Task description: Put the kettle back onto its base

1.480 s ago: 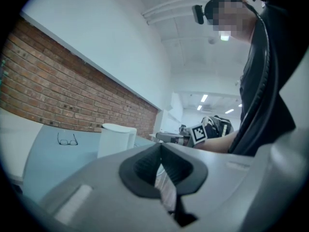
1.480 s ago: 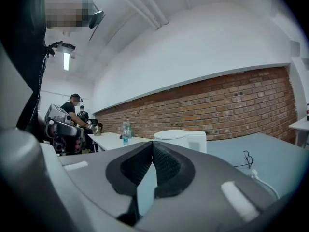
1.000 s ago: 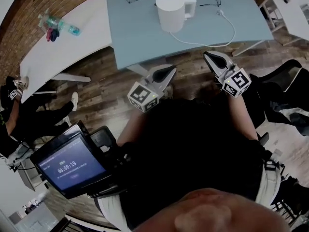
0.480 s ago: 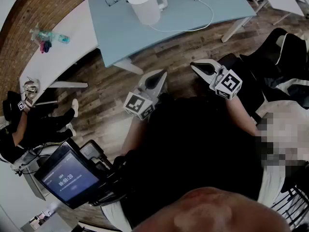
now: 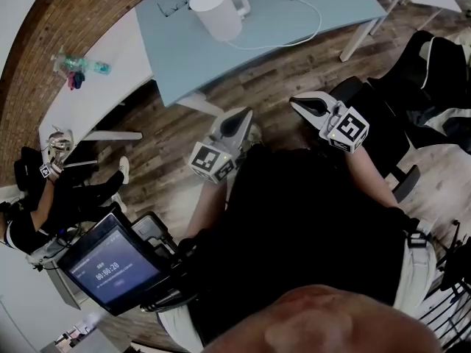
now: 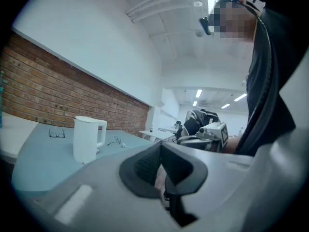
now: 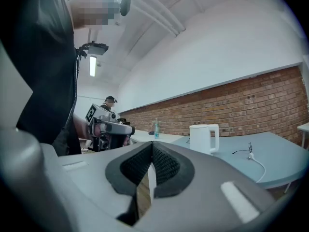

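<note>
**Both grippers closed and empty; kettle standing on the far table**

1. Left gripper (image 5: 241, 117): held level in front of the person's body, over the wooden floor (image 5: 169, 153). In the left gripper view the two pads meet at the tips. Nothing sits between them.
2. Right gripper (image 5: 302, 106): held level beside the left one, with a clear gap between the two. In the right gripper view the jaws are pressed together and hold nothing.
3. Kettle (image 5: 215, 12): white, upright, handle toward the right of the head view. It stands on the blue-grey table (image 5: 294, 28), well apart from both grippers. Neither gripper touches it.
4. Base: it cannot be told apart from the foot of the kettle in any view. A white cord (image 5: 310, 31) runs from the foot of the kettle in a loop across the tabletop to a plug near the far edge.
5. Other items: a pair of glasses (image 5: 174, 4) lies on the table just beside the kettle. Bottles (image 5: 77, 66) lie on a white table (image 5: 110, 87) to the left.
</note>
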